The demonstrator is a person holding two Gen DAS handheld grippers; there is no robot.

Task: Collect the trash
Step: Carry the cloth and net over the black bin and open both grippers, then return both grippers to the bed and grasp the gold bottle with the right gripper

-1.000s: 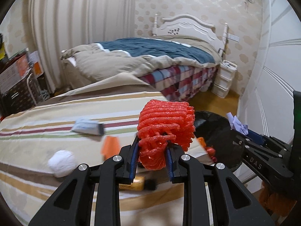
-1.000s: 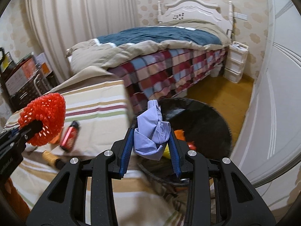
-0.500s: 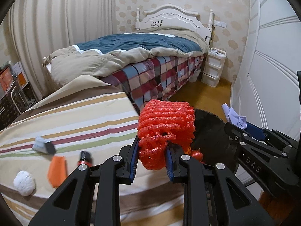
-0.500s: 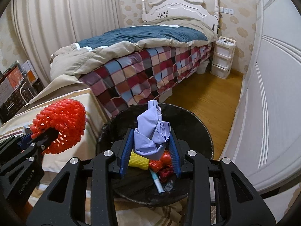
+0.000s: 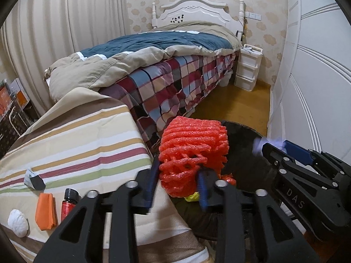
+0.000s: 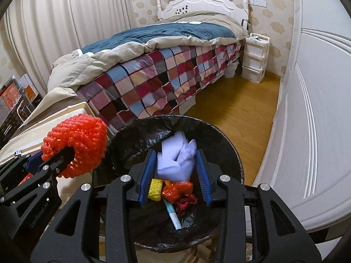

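My left gripper (image 5: 177,182) is shut on a red foam fruit net (image 5: 193,151), held at the left rim of the black-lined trash bin (image 5: 245,166); the red foam net also shows in the right wrist view (image 6: 76,146). My right gripper (image 6: 175,175) hangs over the trash bin (image 6: 219,135) with its jaws spread wide. A blurred, crumpled lilac paper (image 6: 175,160) sits loose between them, apart from both pads. Yellow, red and blue trash (image 6: 173,192) lies in the bin.
On the striped table cloth (image 5: 83,149) lie a grey wrapper (image 5: 34,179), an orange packet (image 5: 45,211), a small red bottle (image 5: 69,201) and a white paper ball (image 5: 18,223). A bed (image 6: 164,61), white drawers (image 6: 255,61) and a white wardrobe (image 6: 318,109) surround the wooden floor.
Both grippers moved right, off the table and over the bin. The right jaws opened and the lilac paper is dropping free. The left gripper still holds the red net.
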